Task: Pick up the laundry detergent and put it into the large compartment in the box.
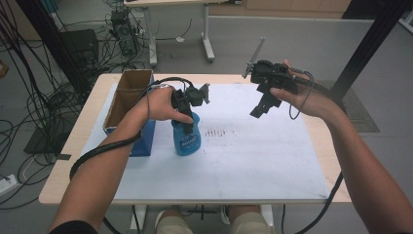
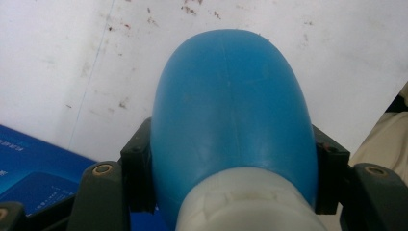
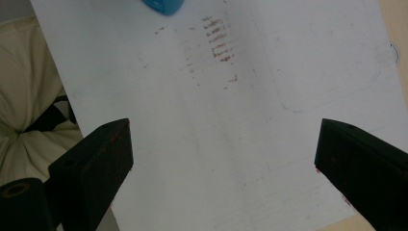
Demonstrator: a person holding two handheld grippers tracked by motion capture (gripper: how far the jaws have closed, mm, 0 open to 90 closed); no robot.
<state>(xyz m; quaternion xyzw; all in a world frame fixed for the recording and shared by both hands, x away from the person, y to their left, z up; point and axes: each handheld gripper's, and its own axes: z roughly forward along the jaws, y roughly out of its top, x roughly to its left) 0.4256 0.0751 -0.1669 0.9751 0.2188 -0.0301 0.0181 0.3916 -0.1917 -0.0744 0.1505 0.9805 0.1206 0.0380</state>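
A blue plastic bottle (image 1: 188, 140) with a white collar stands upright on the white mat (image 1: 258, 156), left of its middle. My left gripper (image 1: 188, 117) comes down on it from above and is shut on its upper part. In the left gripper view the bottle (image 2: 231, 101) bulges between the black jaws of my left gripper (image 2: 233, 161), and both pads press its sides. My right gripper (image 1: 262, 106) hangs in the air over the mat's far right part. Its jaws stand wide apart with nothing between them (image 3: 226, 144). An edge of the bottle (image 3: 163, 6) peeks in at the top of the right gripper view.
An open cardboard box with blue sides (image 1: 127, 100) stands at the table's left, close to the bottle; its blue side (image 2: 38, 168) lies beside the left jaw. Brownish smudges (image 1: 219, 131) mark the mat's middle. Cables and table legs crowd the floor behind.
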